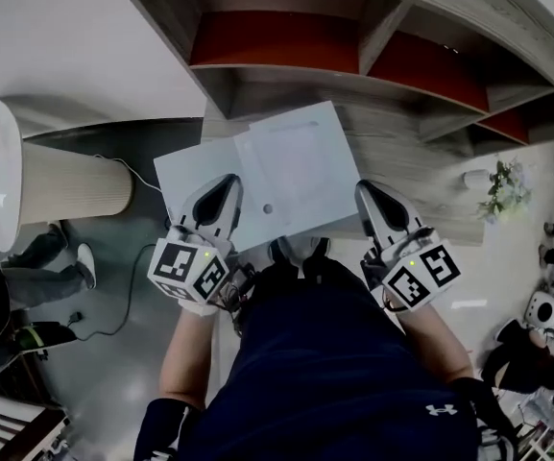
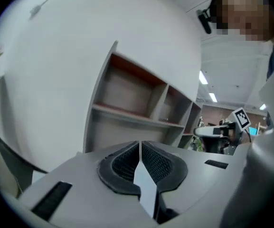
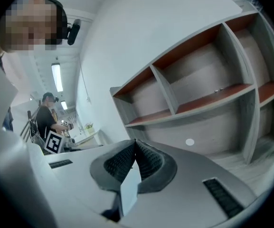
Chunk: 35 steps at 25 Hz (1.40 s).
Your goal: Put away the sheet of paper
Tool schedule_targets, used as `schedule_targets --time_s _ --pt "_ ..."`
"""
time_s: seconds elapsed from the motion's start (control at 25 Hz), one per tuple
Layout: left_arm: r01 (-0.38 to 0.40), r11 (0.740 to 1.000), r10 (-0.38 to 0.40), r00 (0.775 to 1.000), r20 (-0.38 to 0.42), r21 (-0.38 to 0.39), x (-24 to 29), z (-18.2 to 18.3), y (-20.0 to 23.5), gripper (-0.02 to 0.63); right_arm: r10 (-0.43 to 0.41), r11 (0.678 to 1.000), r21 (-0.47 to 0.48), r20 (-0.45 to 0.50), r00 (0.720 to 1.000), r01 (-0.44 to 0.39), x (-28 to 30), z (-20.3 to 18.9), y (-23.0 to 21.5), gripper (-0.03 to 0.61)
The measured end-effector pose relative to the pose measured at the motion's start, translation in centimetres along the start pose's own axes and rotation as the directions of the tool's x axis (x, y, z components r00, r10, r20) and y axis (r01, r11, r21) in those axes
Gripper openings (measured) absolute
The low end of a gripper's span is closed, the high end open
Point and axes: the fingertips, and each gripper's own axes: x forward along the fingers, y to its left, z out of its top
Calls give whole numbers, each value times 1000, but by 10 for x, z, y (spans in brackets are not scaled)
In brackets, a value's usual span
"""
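- The paper [image 1: 286,166] is held up in front of the shelf [image 1: 353,84], between the person and the shelf's lowest compartments. Its far corner overlaps the shelf's bottom board in the head view. Whether it touches the board cannot be told.
- The left gripper [image 1: 221,192] is at the paper's near left part, on the side away from the shelf. In its own view the fingers [image 2: 122,165] are clenched on a thin white edge of the paper [image 2: 144,184], which runs down between them.
- The right gripper [image 1: 371,195] takes the paper's near right edge, level with the left gripper and well apart from it. Its fingers [image 3: 151,163] are likewise pressed together on the paper [image 3: 129,189].
- Both forearms [image 1: 185,353] reach forward from the body toward the shelf, roughly parallel. The grippers point at the shelf, and their marker cubes [image 1: 188,272] are on the side nearest the person.
- The two sets of fingers angle slightly inward toward each other, with the sheet spanning the gap between them.
- Both gripper views look straight into the shelf's open compartments beyond the fingers.
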Motion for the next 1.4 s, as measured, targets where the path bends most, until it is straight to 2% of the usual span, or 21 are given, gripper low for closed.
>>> schedule_targets --time_s 0.12,0.24,0.28,0.36,0.44,0.52,0.6,0.76,0.88,1.16,1.4 --pt "14 991 -31 991 131 134 -23 56 -27 29 10 996 -91 40 999 -6 2 19 9 6" --pt "30 979 -82 964 254 203 -49 102 -48 28 22 990 -143 81 997 -10 0 33 17 6" --pt "45 976 -109 947 303 213 -59 118 -56 24 27 988 -152 91 995 -13 0 36 19 6" --pt "76 970 -168 896 410 231 -83 151 -73 15 36 986 -168 105 994 -18 2 41 24 6" --pt "58 959 -192 850 490 277 -103 177 -87 15 40 982 -189 116 992 -17 2 45 29 6" --pt "-4 946 -176 835 522 324 -109 185 -93 15 43 977 -213 129 991 -14 2 48 34 6" --pt "-31 948 -142 850 507 318 -100 174 -90 15 44 973 -229 146 988 -10 0 50 38 6" --pt "7 986 -73 916 394 168 -67 124 -72 15 40 968 -250 164 986 3 -3 50 44 6" --pt "-22 991 -22 946 323 134 -56 97 -61 15 30 963 -271 166 986 17 -4 49 44 6" --pt "-12 997 -10 963 271 79 -44 77 -51 15 21 961 -274 185 983 31 -7 48 44 6" --pt "10 998 -25 965 260 59 -36 73 -57 15 29 960 -278 181 983 23 -8 46 45 6"
